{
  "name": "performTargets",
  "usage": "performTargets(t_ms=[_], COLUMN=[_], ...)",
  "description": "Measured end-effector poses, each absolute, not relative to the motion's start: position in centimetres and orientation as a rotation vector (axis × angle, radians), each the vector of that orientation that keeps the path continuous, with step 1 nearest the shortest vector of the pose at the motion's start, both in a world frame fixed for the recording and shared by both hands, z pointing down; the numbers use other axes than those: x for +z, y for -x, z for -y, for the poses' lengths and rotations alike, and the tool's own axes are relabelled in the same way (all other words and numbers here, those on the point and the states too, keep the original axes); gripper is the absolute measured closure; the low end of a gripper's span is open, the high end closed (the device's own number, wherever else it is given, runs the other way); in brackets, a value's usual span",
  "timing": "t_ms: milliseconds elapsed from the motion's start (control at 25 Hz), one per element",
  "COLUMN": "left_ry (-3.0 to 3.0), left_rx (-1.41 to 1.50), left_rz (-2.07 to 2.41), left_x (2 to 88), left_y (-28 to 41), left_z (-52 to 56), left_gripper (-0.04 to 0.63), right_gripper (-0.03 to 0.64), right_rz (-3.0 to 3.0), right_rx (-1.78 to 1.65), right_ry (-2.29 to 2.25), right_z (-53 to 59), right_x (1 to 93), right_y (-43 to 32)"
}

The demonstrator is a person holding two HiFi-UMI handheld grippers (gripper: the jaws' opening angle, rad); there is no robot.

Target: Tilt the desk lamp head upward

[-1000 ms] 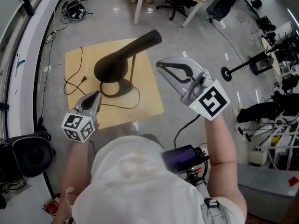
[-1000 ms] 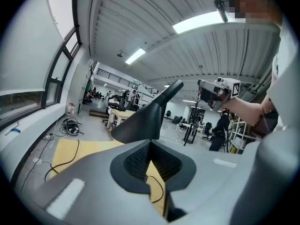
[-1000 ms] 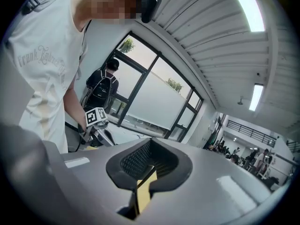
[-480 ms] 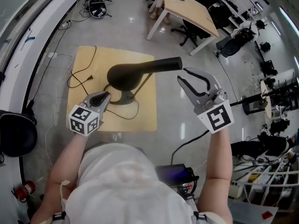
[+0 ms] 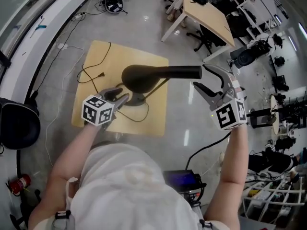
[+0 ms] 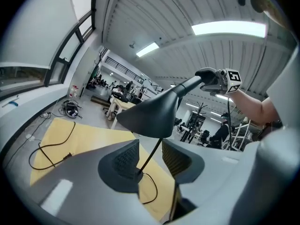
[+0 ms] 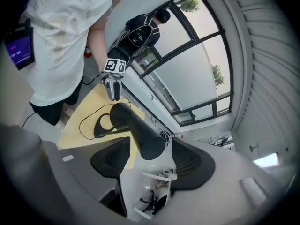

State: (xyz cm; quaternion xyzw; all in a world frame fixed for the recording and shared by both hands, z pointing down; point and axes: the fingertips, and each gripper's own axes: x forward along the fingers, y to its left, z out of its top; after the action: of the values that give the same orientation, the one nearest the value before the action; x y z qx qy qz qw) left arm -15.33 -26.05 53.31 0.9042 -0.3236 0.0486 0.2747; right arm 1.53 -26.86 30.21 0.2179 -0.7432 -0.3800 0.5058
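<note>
Desk lamp point(image 5: 144, 78) on board point(image 5: 153, 114) — cord point(image 5: 91, 73) at its left, desk point(image 5: 208, 13) behind

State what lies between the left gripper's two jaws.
The desk lamp's thin stem, not gripped, as the left gripper's jaws are opening; the left gripper view shows it.

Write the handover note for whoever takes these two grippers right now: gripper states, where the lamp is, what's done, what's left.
Left gripper: jaws opening, the lamp stem between them just above the base, pads not pressing.
Right gripper: jaws opening, the narrow end of the lamp head between them, not clamped.
The lamp stands on the yellow board on the floor, with its cord loose.
Done: both grippers in position.
Left: close both, steady the stem, tilt the head up; the shade faces down.
</note>
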Motion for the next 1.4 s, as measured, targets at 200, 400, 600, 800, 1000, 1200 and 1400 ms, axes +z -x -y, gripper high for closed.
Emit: performTargets(t_ms=[200, 400, 600, 800, 1000, 1200, 1400], left_ry=[-2.365, -2.334, -2.310, -2.302, -2.304, -2.309, -2.312], left_rx=[0.085, 0.049, 0.022, -0.030, -0.047, -0.059, -0.050], left_rz=[0.835, 0.808, 0.769, 0.748, 0.740, 0.720, 0.749], left_x=[54.1, 53.7, 53.8, 53.5, 52.9, 52.7, 52.7], left_y=[15.9, 15.2, 14.8, 14.8, 14.4, 14.3, 14.5], left_z=[27.2, 28.2, 28.7, 28.5, 28.9, 29.2, 29.2], left_gripper=[0.403, 0.365, 0.340, 0.337, 0.339, 0.339, 0.337], right_gripper=[0.313, 0.305, 0.338, 0.360, 0.374, 0.377, 0.377], right_rz=[1.728, 1.661, 1.605, 1.530, 1.503, 1.477, 1.476], right_rx=[-0.934, -0.949, -0.968, -0.996, -1.015, -1.035, -1.041], right_ry=[-0.455, -0.392, -0.319, -0.264, -0.248, -0.248, -0.267], right_z=[27.6, 28.0, 28.2, 28.1, 28.2, 28.1, 28.0], right_x=[31.8, 31.8, 32.1, 32.6, 32.4, 32.6, 32.7], right_y=[-1.0, -1.4, -1.6, -2.0, -2.3, -2.1, -1.9])
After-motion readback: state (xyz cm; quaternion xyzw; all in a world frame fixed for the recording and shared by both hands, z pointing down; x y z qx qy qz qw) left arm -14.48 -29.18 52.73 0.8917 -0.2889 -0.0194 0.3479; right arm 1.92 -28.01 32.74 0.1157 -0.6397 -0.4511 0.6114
